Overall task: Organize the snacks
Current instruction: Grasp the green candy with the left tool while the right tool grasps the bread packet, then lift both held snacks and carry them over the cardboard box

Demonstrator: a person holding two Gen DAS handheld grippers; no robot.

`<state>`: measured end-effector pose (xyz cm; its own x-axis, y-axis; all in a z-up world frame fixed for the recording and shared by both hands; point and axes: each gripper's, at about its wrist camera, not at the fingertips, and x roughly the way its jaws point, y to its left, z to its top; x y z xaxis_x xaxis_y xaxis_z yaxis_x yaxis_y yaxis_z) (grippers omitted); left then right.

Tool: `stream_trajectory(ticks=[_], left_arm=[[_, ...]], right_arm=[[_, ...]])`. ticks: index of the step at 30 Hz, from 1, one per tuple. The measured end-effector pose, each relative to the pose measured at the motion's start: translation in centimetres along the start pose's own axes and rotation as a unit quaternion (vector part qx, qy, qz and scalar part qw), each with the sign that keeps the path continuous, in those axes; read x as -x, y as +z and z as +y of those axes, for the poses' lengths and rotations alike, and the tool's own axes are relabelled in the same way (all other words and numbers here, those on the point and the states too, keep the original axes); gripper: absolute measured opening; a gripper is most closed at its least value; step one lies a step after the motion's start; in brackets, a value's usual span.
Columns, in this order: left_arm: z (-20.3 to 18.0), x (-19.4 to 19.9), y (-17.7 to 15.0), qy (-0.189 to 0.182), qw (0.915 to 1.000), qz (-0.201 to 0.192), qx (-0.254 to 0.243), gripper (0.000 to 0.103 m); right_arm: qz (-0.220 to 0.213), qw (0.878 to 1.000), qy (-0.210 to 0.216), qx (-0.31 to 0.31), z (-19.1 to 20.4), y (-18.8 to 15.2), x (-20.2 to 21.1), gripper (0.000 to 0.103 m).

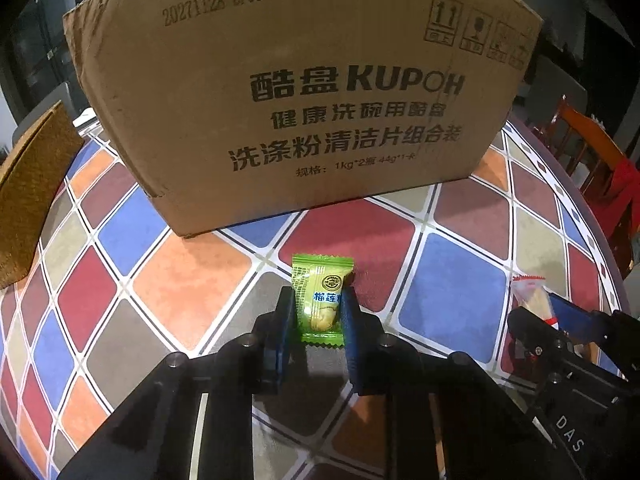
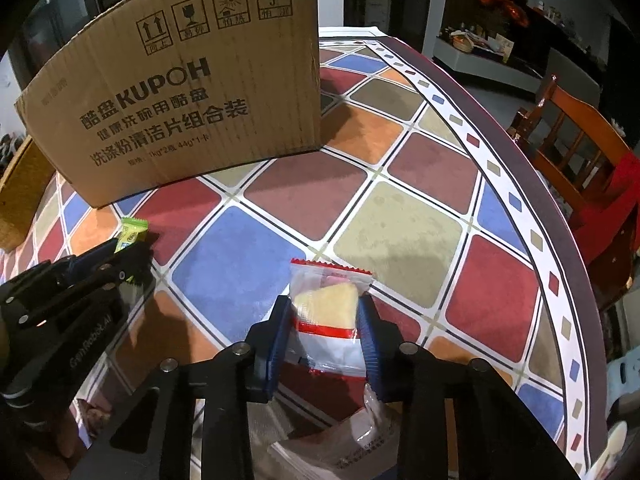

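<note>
As both tools point down at the counter, we list what we see:

Left tool [image 1: 316, 300]: clamped on the green snack packet [image 1: 321, 298]; its blue pads press the packet's two sides.

Green snack packet: upright between the pads, its lower edge at the counter [image 1: 452, 292]; near side of the cardboard box [image 1: 304, 92], a little apart from it.

Right tool [image 2: 325, 320]: clamped on the clear cake packet [image 2: 326, 312]; we see the wrapper pinched in at both pads.

Clear cake packet: red-edged, with a pale yellow wedge inside; it lies over a blue and a red tile, right of the green packet and well apart from it.

Cardboard box: brown, printed KUPOH with handling symbols; stands on the far-left part of the counter.

Counter: round, covered in tiles of red, blue, orange and grey.

Second wrapper [image 2: 360, 436]: clear, at the near edge below the right tool; we cannot tell its contents.

Woven basket [image 1: 28, 200]: far left edge, beside the box.

Wooden chair [image 2: 576, 160]: right, beyond the counter's rim.
</note>
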<state>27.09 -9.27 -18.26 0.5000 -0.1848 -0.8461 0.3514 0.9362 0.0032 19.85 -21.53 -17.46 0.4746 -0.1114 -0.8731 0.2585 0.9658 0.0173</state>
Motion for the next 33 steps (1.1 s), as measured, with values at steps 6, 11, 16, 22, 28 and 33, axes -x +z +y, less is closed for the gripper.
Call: stream_trajectory(ticks=[6,11,16,22,28,33], left_arm=[[0.1,0.4,-0.3,0.000,1.0000,0.001,0.005,0.022],[0.5,1.3,-0.2,0.004,0.9999,-0.004,0.010,0.022],[0.8,2.5,-0.2,0.005,0.9998,-0.010,0.014,0.022],[1.0,4.2,-0.3,0.007,0.9996,-0.020,0.020,0.022],[1.1,6.0,-0.3,0.013,0.9991,-0.033,0.022,0.022],[1.2,7.4,-0.2,0.012,0.9987,-0.044,0.024,0.022]], right_arm=[[-0.003,1.000,0.006,0.001,-0.1,0.1,0.1,0.034],[-0.010,1.000,0.011,0.003,0.1,0.3,0.7,0.034],[-0.017,1.000,0.016,0.005,0.4,0.4,1.6,0.034],[-0.031,0.999,0.023,0.010,1.0,0.8,3.2,0.034],[-0.042,0.999,0.029,0.012,1.2,1.1,4.6,0.034],[-0.054,0.998,0.033,0.015,1.3,1.2,5.9,0.034]])
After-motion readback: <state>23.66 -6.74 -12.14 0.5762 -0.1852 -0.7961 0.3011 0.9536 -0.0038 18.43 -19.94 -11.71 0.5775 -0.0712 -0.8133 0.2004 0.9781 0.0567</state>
